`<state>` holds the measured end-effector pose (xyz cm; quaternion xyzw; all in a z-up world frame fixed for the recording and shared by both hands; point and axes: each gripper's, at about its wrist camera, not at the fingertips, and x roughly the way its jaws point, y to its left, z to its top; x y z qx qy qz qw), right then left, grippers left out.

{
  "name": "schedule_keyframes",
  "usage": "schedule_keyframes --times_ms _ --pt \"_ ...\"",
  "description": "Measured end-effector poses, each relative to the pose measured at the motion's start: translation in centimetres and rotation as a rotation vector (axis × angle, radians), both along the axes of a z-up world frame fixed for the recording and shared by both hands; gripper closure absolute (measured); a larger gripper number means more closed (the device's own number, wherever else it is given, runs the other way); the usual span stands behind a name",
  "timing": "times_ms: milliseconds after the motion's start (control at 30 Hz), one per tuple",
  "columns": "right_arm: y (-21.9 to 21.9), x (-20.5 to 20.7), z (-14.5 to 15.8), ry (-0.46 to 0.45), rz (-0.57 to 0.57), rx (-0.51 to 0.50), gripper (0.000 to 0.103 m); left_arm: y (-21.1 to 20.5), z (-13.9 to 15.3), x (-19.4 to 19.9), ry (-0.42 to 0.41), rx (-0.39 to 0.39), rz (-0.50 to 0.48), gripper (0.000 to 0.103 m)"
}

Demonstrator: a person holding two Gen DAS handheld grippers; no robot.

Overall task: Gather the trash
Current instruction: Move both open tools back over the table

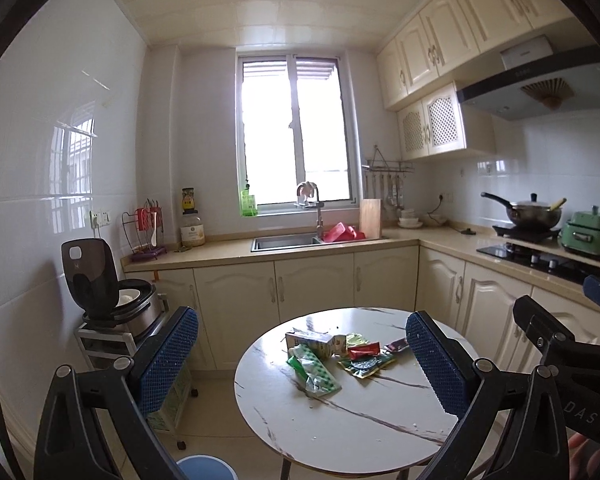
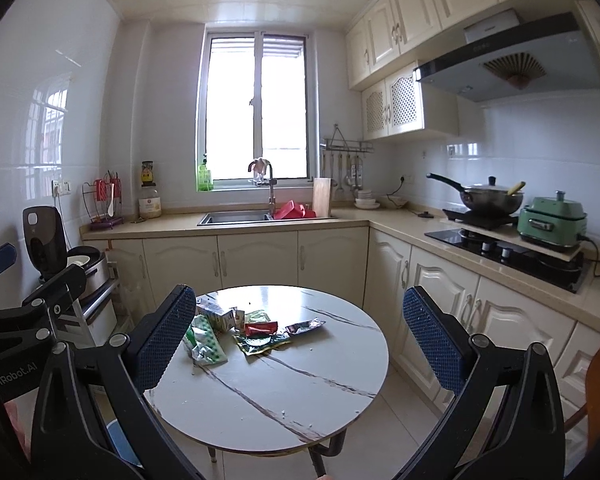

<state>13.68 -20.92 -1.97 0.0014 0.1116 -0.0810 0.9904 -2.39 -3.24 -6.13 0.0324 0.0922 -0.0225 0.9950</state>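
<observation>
Trash (image 1: 332, 350) in a small pile on the round table (image 1: 360, 432), near its far edge: green wrappers, a red one, a little carton. Left claw (image 1: 302, 368) wide open, holding nothing. Right claw (image 2: 300, 334) wide open too, empty, above the table. Blue bin (image 1: 206, 468) on the floor below.

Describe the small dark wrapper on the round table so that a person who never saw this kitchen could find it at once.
Start at the round white marble-pattern table in the middle of the kitchen. A cluster of trash lies on its far half; the dark shiny foil wrapper lies flat at the right end of that cluster. It alone is dark and silvery, beside a red packet and green packets.
</observation>
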Motion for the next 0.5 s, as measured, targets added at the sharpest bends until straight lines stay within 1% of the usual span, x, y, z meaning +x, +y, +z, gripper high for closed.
schedule_keyframes --times_ms 200,333,500 --pt "-0.7 2.7 -1.3 0.039 0.011 -0.001 0.000 -1.4 -0.5 4.4 0.062 0.025 0.005 0.000" --pt "-1.1 5.7 -2.7 0.083 0.019 -0.001 0.000 -2.2 -0.4 8.7 0.110 0.038 0.008 0.000" --pt "-2.4 10.0 -5.1 0.154 0.015 0.001 0.000 -2.6 -1.8 15.3 0.212 0.042 -0.008 0.000"
